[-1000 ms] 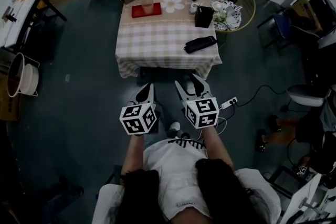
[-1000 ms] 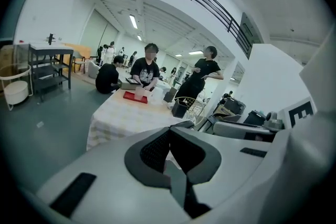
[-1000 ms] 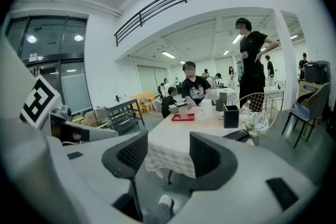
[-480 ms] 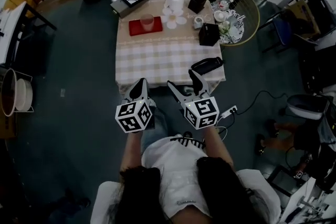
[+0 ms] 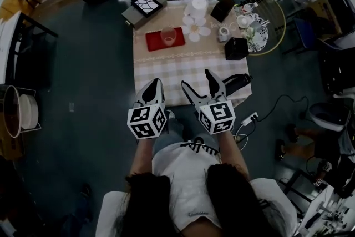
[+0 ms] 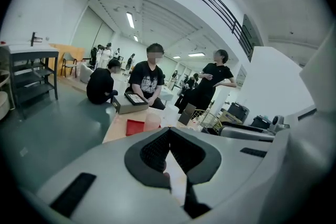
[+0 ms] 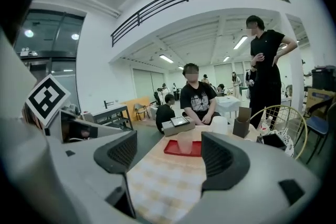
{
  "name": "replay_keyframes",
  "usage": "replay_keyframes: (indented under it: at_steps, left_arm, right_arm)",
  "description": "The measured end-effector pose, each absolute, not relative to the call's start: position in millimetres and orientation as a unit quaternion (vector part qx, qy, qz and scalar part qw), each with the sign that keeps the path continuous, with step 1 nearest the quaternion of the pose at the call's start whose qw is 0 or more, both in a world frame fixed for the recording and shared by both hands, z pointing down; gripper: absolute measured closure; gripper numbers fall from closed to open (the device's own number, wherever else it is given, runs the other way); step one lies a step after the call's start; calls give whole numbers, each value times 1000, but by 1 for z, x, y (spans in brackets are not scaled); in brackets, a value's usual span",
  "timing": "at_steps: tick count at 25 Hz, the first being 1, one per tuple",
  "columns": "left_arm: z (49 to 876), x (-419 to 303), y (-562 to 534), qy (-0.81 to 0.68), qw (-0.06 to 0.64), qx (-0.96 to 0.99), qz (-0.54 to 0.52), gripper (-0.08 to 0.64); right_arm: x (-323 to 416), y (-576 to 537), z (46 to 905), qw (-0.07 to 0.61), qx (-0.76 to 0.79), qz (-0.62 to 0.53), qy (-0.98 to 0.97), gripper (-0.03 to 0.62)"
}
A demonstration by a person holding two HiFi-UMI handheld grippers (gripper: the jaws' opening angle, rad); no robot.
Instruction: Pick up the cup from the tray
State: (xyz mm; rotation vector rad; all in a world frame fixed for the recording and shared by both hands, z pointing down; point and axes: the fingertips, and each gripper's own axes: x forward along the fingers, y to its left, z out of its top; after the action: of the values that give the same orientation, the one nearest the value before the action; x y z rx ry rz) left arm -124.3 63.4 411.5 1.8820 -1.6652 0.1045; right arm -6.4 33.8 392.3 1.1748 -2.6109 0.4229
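Note:
A translucent pinkish cup [image 5: 168, 36] stands upright on a red tray [image 5: 156, 41] at the far left of the checked table [image 5: 183, 66]. The right gripper view shows the cup [image 7: 185, 143] and tray [image 7: 172, 148] straight ahead, well beyond the jaws. My left gripper [image 5: 151, 91] hovers at the table's near edge, its jaws shut with nothing in them [image 6: 169, 139]. Beside it, my right gripper [image 5: 198, 81] is over the near edge too. Its jaws are opening wide with nothing between them [image 7: 168, 152]. Both grippers are far from the cup.
A black box [image 5: 236, 48], a black case [image 5: 236, 82] at the near right corner, a white flower-shaped dish [image 5: 195, 30], a white cylinder [image 5: 198, 5] and a grey box [image 5: 145, 7] share the table. A wire basket [image 5: 260, 8] stands at right. People sit and stand behind the table.
The table has come closer, and both grippers now reach over its near edge. The right gripper's jaws have spread wider. The left stays shut.

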Motion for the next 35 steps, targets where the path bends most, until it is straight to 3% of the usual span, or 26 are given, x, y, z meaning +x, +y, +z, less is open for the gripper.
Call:
replay_keyframes:
  at_steps: [35]
  left_arm:
    - [495, -178, -105, -655, 283, 690, 122, 554]
  right_arm:
    - [-105, -137, 494, 173, 355, 127, -910, 192]
